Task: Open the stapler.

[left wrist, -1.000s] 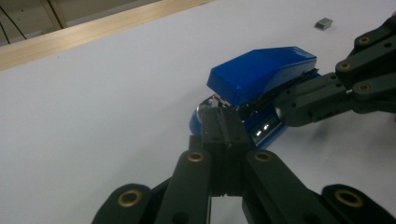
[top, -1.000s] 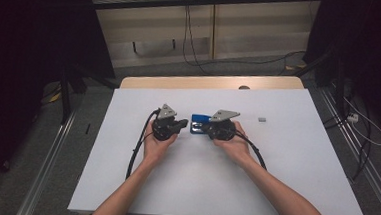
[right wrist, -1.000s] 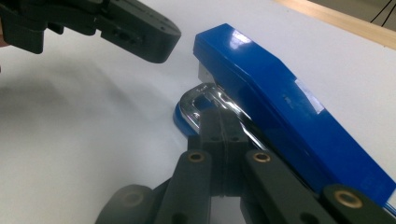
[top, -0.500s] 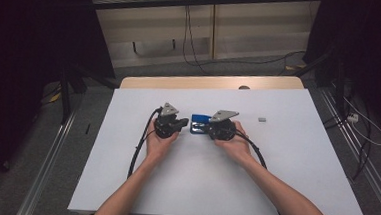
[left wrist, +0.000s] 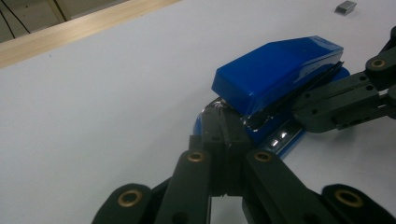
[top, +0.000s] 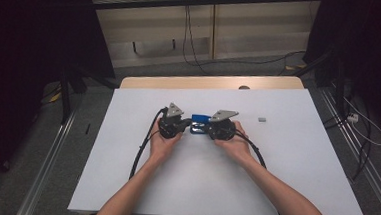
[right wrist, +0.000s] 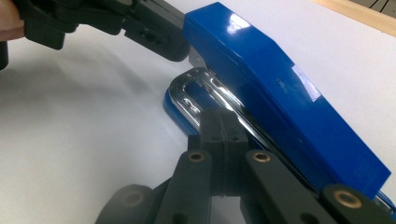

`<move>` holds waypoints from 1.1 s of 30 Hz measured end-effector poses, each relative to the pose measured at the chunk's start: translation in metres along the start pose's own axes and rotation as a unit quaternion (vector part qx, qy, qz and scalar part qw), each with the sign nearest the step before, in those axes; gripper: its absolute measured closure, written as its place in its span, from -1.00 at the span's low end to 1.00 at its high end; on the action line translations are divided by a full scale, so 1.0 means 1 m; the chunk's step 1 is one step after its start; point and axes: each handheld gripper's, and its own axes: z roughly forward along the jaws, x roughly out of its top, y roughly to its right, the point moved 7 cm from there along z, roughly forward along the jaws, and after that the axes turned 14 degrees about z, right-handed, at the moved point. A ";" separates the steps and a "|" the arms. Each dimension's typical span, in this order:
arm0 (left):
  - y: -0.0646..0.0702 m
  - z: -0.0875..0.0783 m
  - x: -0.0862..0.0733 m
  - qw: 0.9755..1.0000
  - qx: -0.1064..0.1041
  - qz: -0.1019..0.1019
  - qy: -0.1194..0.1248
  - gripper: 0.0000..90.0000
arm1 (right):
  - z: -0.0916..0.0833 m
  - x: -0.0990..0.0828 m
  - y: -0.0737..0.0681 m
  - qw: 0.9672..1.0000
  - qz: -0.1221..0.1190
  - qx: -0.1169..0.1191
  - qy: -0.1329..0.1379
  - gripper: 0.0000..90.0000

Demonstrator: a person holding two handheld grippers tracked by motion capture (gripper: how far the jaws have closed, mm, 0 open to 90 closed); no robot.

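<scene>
A blue stapler (top: 199, 122) lies on the white table (top: 285, 163) between my two grippers, its top cover (left wrist: 280, 65) tilted up off the shiny metal rail (right wrist: 205, 95). My left gripper (top: 182, 123) is shut, and its tips (left wrist: 219, 126) touch one end of the stapler's base. My right gripper (top: 208, 128) is shut too, its tips (right wrist: 219, 121) resting against the rail under the raised cover. Nothing is clamped between either pair of jaws. The person's hands hold both grippers low on the table.
A small grey block of staples (top: 262, 119) lies to the right of the stapler, also seen far off in the left gripper view (left wrist: 345, 6). A wooden strip (top: 210, 82) borders the table's far edge. Cables trail from both grippers toward the person.
</scene>
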 end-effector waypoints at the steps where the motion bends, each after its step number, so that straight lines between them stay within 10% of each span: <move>1: 0.000 0.001 -0.001 1.000 0.001 0.003 -0.002 1.00 | 0.000 0.000 0.000 1.000 0.000 0.000 0.000 1.00; 33: 0.002 -0.009 0.014 1.000 -0.001 -0.003 0.019 1.00 | 0.000 0.000 0.001 1.000 0.001 -0.005 0.002 1.00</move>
